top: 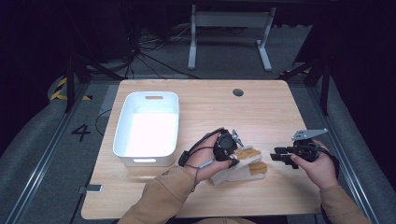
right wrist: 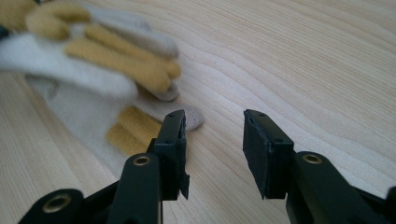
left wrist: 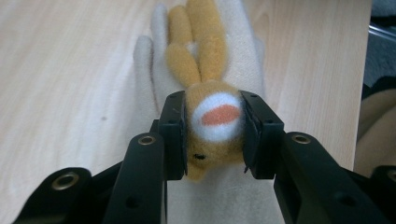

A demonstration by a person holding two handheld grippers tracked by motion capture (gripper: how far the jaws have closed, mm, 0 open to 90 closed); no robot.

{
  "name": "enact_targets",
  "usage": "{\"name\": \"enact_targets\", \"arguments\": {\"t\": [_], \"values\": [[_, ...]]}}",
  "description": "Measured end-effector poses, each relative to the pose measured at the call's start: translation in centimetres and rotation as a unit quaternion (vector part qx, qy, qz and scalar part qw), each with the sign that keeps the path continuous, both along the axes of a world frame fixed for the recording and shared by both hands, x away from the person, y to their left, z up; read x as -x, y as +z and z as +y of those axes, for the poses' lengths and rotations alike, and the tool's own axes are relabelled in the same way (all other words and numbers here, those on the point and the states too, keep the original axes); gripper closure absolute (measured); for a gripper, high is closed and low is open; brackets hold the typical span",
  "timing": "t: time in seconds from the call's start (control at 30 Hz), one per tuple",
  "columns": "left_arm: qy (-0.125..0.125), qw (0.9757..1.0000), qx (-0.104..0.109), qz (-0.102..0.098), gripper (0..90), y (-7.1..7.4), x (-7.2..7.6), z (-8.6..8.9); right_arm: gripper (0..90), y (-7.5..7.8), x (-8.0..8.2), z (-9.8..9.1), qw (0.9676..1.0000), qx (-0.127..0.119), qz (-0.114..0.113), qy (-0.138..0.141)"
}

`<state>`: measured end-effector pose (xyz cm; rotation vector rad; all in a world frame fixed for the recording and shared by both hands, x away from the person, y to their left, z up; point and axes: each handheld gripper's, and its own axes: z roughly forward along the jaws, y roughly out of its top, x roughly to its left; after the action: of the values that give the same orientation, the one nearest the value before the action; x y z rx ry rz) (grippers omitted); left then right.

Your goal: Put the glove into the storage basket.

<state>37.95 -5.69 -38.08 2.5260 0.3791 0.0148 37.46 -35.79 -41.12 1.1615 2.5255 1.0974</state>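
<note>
Tabletop [top: 261,107] of pale grained wood lies bare beyond the plush gloves [top: 243,169], which rest near its front edge, well right of the rounded white plastic bin [top: 122,121]. Left gripper [left wrist: 214,135] clamps a tan fuzzy animal head on one glove; right gripper [right wrist: 214,144] gapes empty just beside them.

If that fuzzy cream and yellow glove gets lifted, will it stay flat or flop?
The glove looks like soft plush, so it will probably droop. The left gripper jaws dent its yellow patch, suggesting it squashes easily. It seems light and unlikely to slip.
</note>
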Motion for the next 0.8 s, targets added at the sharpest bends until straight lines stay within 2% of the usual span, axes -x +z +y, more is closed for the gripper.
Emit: {"name": "enact_targets", "arguments": {"t": [0.07,0.13,0.2,0.23,0.27,0.3,0.33,0.37,0.4,0.5,0.63,0.8], "values": [[-0.012,0.9999,-0.006,0.003,64.9,-0.8,0.0,-0.3,59.8,0.0,0.0,0.0,1.0000,-0.001,0.001,0.001],[-0.016,0.9997,-0.009,0.017,63.9,-1.7,0.1,-0.7,59.9,-0.1,0.0,0.0,1.0000,-0.001,0.002,0.002],[-0.025,0.9991,-0.014,0.030,59.3,-2.4,0.1,-0.9,59.8,-0.1,0.0,0.2,1.0000,0.000,0.004,0.004],[-0.023,0.9988,-0.007,0.042,55.3,-2.8,0.1,-0.9,59.8,-0.2,0.0,0.2,1.0000,0.000,0.003,0.006],[-0.023,0.9988,-0.007,0.042,50.3,-2.8,0.1,-0.9,59.8,-0.2,0.0,0.2,1.0000,0.000,0.003,0.006],[-0.019,0.9988,0.000,0.045,50.3,-2.8,0.2,-0.9,59.7,-0.2,0.0,0.3,1.0000,-0.001,0.006,0.008],[-0.017,0.9988,0.004,0.046,45.9,-2.7,0.2,-0.7,59.7,-0.2,0.0,0.4,0.9999,0.000,0.006,0.010],[-0.009,0.9993,0.009,0.034,41.5,-2.3,0.3,-0.3,59.7,-0.2,0.0,0.6,0.9999,-0.001,0.006,0.014],[-0.009,0.9993,0.009,0.034,39.7,-2.3,0.3,-0.3,59.7,-0.2,0.0,0.6,0.9999,-0.001,0.006,0.014],[0.008,0.9994,0.017,0.029,39.7,-1.6,0.4,0.7,59.7,-0.3,0.0,1.3,0.9997,0.000,0.007,0.024],[0.025,0.9992,0.013,0.028,40.7,-1.5,0.6,2.0,59.7,-0.4,0.0,1.7,0.9995,0.002,0.009,0.029],[0.041,0.9981,-0.002,0.045,44.8,-1.9,1.3,3.9,63.2,-0.5,-0.5,2.9,0.9988,0.006,0.006,0.047]]}}
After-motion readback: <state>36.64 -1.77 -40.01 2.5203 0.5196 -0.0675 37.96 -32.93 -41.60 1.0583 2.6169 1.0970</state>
